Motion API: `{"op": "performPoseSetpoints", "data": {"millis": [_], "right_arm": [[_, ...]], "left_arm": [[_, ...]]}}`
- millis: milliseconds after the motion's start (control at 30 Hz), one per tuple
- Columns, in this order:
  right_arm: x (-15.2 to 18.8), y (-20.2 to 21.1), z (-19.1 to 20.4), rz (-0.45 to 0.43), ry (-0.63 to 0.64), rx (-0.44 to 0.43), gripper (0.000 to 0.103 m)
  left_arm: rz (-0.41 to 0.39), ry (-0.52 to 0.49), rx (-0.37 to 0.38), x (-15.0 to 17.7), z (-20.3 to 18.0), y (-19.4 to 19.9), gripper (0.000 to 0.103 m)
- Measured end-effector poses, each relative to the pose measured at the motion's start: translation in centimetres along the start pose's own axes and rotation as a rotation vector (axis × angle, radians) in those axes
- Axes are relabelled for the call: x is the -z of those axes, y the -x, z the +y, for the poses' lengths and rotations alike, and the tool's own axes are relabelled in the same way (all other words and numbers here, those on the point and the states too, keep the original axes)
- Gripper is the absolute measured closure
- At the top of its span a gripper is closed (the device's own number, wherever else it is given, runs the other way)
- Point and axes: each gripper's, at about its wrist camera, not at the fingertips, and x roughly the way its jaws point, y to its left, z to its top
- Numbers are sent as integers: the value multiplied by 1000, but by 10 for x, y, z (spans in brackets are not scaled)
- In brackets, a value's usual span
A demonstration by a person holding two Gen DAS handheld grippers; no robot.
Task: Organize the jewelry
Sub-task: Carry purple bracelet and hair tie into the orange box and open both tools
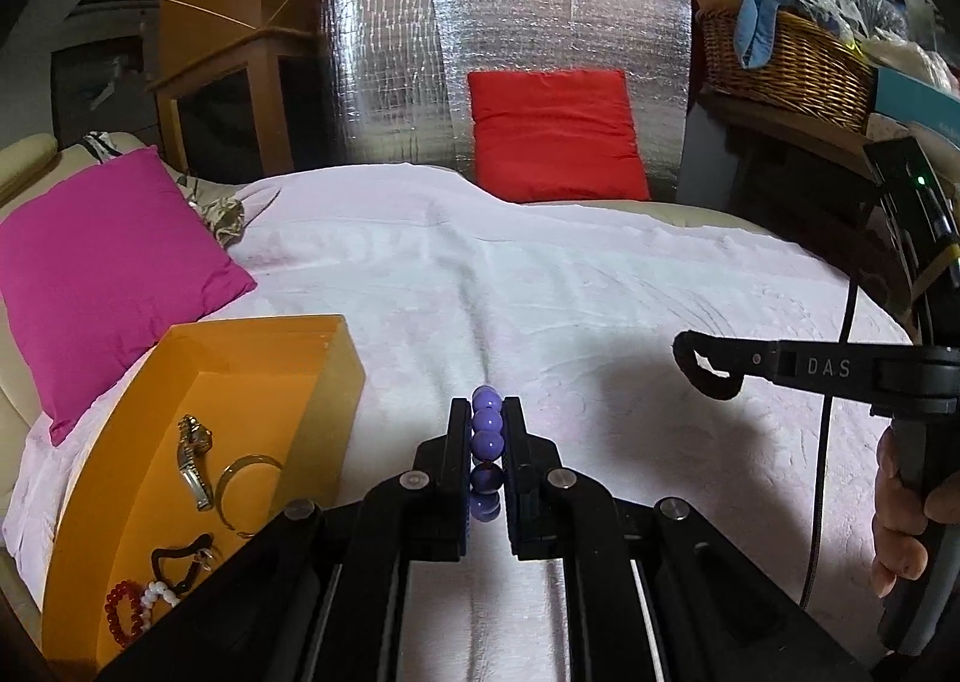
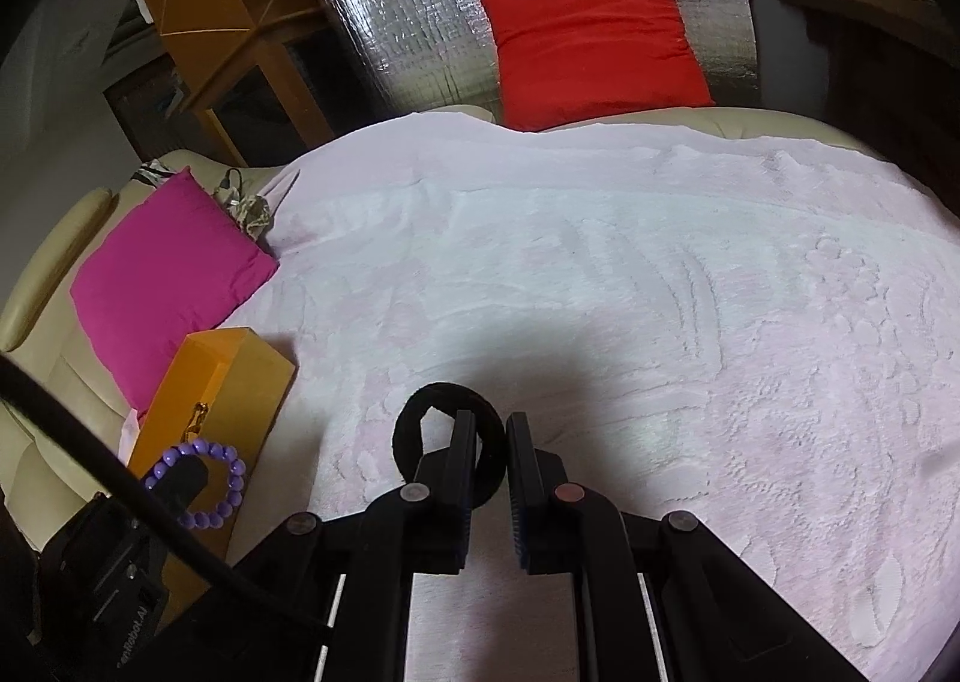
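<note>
My left gripper (image 1: 486, 412) is shut on a purple bead bracelet (image 1: 487, 442) and holds it above the pale pink cloth, just right of the orange box (image 1: 324, 382). The bracelet also shows in the right wrist view (image 2: 225, 478), beside the box (image 2: 240, 376). The box holds a gold watch (image 1: 195, 457), a gold bangle (image 1: 246, 481), a black band (image 1: 174, 559) and red and white bead bracelets (image 1: 129, 610). My right gripper (image 2: 491, 424) is shut on a black hair band (image 2: 414, 436); it also shows in the left wrist view (image 1: 708, 370), to the right.
A pink cushion (image 1: 114, 274) lies left of the box. A red cushion (image 1: 558, 135) leans on a silver foil panel (image 1: 408, 63) at the back. A wicker basket (image 1: 786, 63) stands at the back right. The pale cloth (image 2: 600, 292) covers the seat.
</note>
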Motion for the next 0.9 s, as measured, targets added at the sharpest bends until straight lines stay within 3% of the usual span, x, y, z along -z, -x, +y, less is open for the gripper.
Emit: {"op": "performPoseSetpoints", "data": {"millis": [900], "right_arm": [[9,-19,55,20,59,-77,92]], "left_arm": [[-53,127,-25,4,48,43,93]]}}
